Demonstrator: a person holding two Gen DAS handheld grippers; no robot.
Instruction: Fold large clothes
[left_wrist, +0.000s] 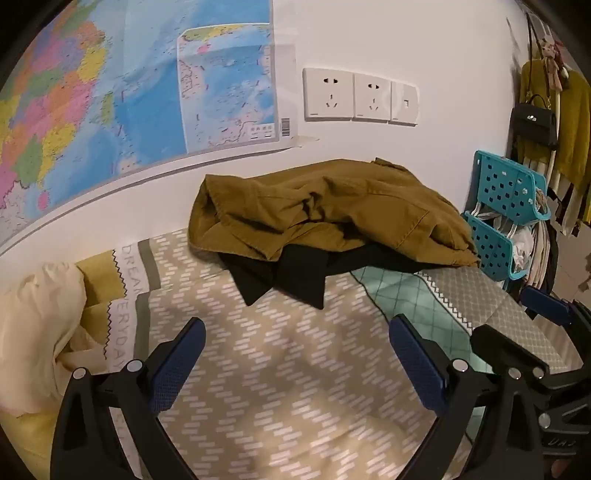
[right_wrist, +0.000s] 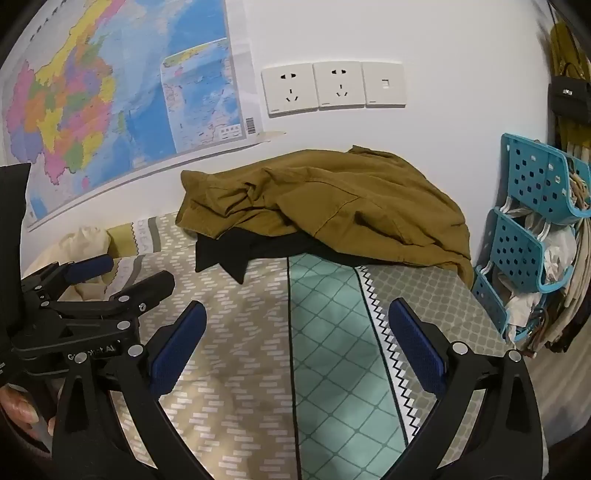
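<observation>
A crumpled olive-brown garment (left_wrist: 332, 210) (right_wrist: 332, 199) lies heaped against the wall at the far side of the bed, on top of a black garment (left_wrist: 291, 275) (right_wrist: 229, 254) whose corners stick out toward me. My left gripper (left_wrist: 295, 354) hovers open over the patterned bedcover (left_wrist: 280, 387), well short of the pile, nothing between its blue pads. My right gripper (right_wrist: 295, 336) is open too, over the green quilted stripe (right_wrist: 332, 350), also short of the clothes. The right gripper (left_wrist: 532, 332) shows at the right edge of the left wrist view, and the left gripper (right_wrist: 110, 277) at the left of the right wrist view.
A cream pillow (left_wrist: 37, 332) lies at the left of the bed. A map (left_wrist: 110, 92) and wall sockets (left_wrist: 358, 96) are on the white wall behind. A teal perforated rack (left_wrist: 506, 214) (right_wrist: 528, 236) with hangers stands to the right, clothes and a black bag (left_wrist: 535, 118) hanging above.
</observation>
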